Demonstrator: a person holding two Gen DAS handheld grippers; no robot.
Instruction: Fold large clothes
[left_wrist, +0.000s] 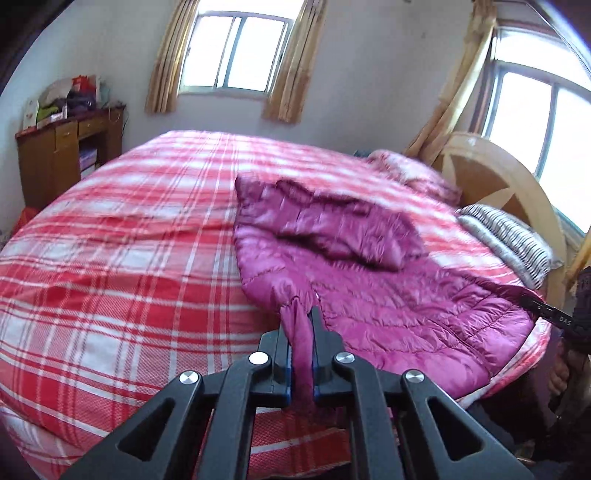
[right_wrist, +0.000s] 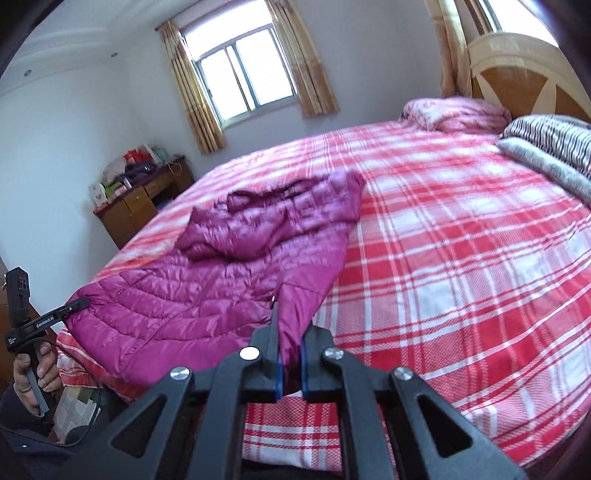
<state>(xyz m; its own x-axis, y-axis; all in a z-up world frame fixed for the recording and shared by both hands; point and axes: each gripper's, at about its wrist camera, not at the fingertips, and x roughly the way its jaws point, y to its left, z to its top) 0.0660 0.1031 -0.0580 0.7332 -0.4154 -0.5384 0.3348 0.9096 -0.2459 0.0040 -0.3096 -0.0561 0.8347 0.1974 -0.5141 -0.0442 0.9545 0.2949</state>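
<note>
A magenta quilted down jacket (left_wrist: 369, 280) lies spread on the bed with one part folded over its upper body; it also shows in the right wrist view (right_wrist: 236, 266). My left gripper (left_wrist: 301, 317) is shut on a bunched corner of the jacket's near edge. My right gripper (right_wrist: 290, 325) is shut on the opposite near corner of the jacket. Each gripper appears in the other's view, the right gripper (left_wrist: 539, 304) at the jacket's right edge and the left gripper (right_wrist: 75, 306) at its left edge.
A red and white plaid bedspread (left_wrist: 122, 266) covers the bed. A striped pillow (left_wrist: 509, 240) and a pink folded quilt (right_wrist: 454, 112) lie by the wooden headboard (left_wrist: 491, 177). A wooden desk (left_wrist: 66, 155) with clutter stands by the far wall.
</note>
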